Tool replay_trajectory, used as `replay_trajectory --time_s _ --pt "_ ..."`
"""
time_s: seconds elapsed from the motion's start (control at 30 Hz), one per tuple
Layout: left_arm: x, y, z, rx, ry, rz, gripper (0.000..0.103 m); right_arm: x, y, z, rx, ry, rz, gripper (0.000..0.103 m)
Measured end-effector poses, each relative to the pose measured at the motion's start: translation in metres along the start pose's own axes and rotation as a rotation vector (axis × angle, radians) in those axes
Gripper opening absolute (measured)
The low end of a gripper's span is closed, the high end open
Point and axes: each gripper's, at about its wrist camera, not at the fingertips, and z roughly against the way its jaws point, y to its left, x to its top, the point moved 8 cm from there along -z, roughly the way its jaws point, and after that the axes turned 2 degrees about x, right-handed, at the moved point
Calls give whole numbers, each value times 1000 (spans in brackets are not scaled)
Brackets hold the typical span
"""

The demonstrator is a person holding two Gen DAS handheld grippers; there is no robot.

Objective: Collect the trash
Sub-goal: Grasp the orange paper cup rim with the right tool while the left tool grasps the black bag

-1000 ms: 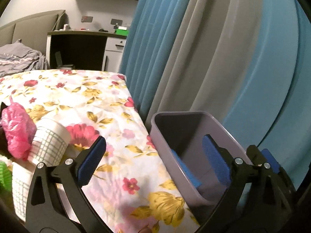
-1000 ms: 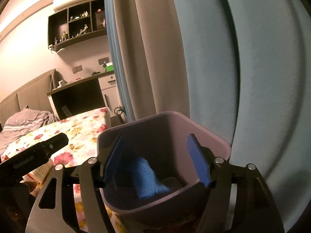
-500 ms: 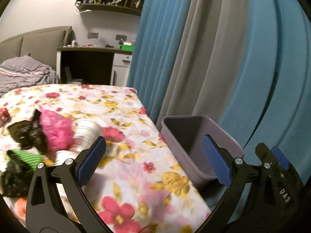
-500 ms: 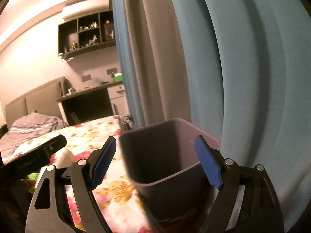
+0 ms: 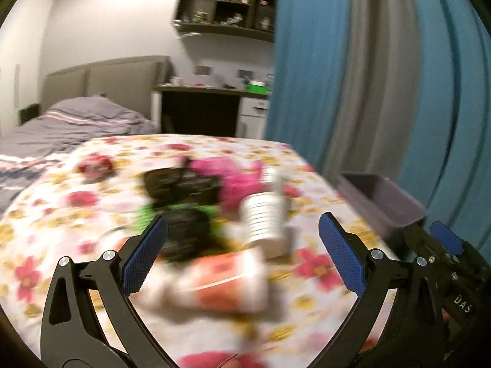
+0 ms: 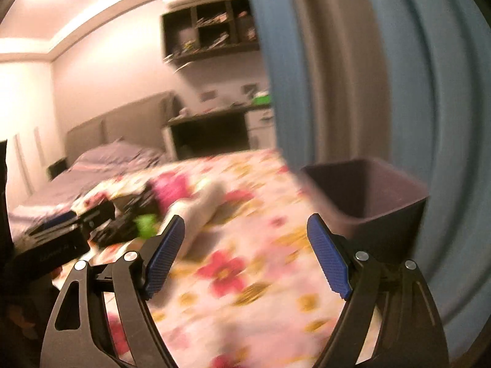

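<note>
Biggest risk here imo is a sloppy grab: the trash is all bunched together in the middle of the left wrist frame, so closing on one piece could drag or knock its neighbours, and the paper cup (image 5: 265, 219) looks like the kind of thing that rolls or squashes if it's pinched off-centre. The orange-and-white wrapper (image 5: 221, 285) sits lowest in the frame, right between the left gripper (image 5: 242, 256) pads, so it's probably the easiest first pick, but it looks flat and slippery and could slide out. The other worry is the bin (image 5: 380, 196), at the right edge of the frame, right by the edge of the bed (image 5: 46, 214); a careless swing could bump it or drop stuff beside it. Both views are blurry, so fine details are a guess. As for the trash itself: a pink crumpled bag (image 5: 233, 174) toward the top of the pile, a black bag (image 5: 181, 184) to its left, something bright green (image 5: 147, 214) under that, the cup to the right. All of it lies on the flowery sheet, nothing in the bin that I can see from this angle. The left gripper has its jaws wide apart, holding nothing. The right gripper (image 6: 245, 256) is also spread wide and empty, with only sheet between the pads and the bin in the right of its frame.
</note>
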Motion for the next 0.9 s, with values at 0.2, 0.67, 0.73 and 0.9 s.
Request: replay_trajectory --time_s 0.2,0.67,0.73,0.9 --pt "-20 78 22 116 -13 76 97 -36 70 -22 153 122 53 74" --pt "-37 129 24 145 32 165 97 -65 131 -70 350 308 13 46" --pt "-37 127 23 141 34 160 97 -66 134 -71 372 314 10 42" --pt "-38 119 18 124 44 147 97 -66 143 -68 414 315 36 22"
